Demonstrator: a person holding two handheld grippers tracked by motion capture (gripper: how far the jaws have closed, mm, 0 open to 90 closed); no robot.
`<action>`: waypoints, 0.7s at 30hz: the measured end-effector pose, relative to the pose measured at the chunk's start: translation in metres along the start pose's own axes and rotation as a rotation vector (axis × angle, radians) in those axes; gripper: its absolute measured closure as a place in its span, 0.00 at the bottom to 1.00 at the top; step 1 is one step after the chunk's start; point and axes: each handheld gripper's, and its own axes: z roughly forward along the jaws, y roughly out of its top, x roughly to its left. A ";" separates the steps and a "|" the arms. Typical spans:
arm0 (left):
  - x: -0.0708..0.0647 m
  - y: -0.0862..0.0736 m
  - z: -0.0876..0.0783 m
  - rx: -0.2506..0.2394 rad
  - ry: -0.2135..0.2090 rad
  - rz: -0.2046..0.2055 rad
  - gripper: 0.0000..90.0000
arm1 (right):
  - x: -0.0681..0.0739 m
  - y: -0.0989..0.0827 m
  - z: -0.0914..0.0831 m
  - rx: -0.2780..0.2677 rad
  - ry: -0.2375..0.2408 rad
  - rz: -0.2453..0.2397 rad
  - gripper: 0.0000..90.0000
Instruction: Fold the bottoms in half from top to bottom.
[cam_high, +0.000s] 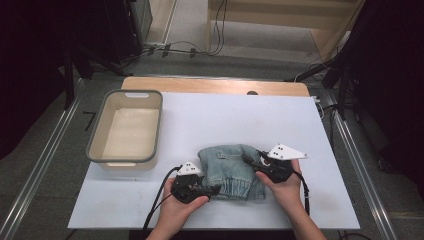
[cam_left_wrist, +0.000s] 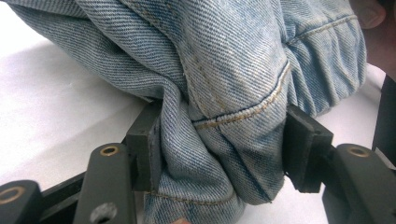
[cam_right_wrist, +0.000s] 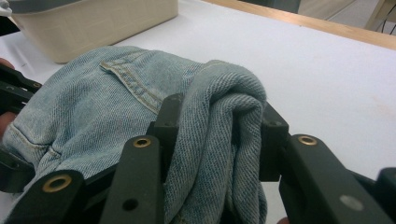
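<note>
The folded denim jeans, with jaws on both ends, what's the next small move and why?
Probably lift both ends together toward the beige bin: the left gripper and right gripper each pinch a bunched fold of the denim jeans, which lie beside it.

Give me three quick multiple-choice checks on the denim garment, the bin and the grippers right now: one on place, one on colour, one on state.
1. Where is the bin relative to the denim garment in the high view?
A. to its left
B. to its right
C. under it

2. What colour is the garment?
A. black
B. light blue
C. red

3. What is the right gripper doing?
A. hanging open above the bin
B. lying on the table
C. clamped on a fold of denim

Answers: 1 A, the bin sits toward the table's left edge. 2 B, faded blue denim. 3 C, cloth is bunched tight between its pads.
</note>
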 end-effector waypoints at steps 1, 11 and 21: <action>0.000 0.000 0.000 0.001 -0.001 0.003 0.45 | 0.000 0.000 0.000 0.001 -0.002 0.002 0.67; -0.003 -0.001 -0.002 -0.020 0.004 0.037 0.52 | 0.001 0.001 -0.001 -0.002 0.000 -0.001 0.67; -0.005 -0.001 -0.003 -0.036 0.002 0.065 0.58 | 0.001 0.002 -0.002 -0.011 0.002 -0.006 0.67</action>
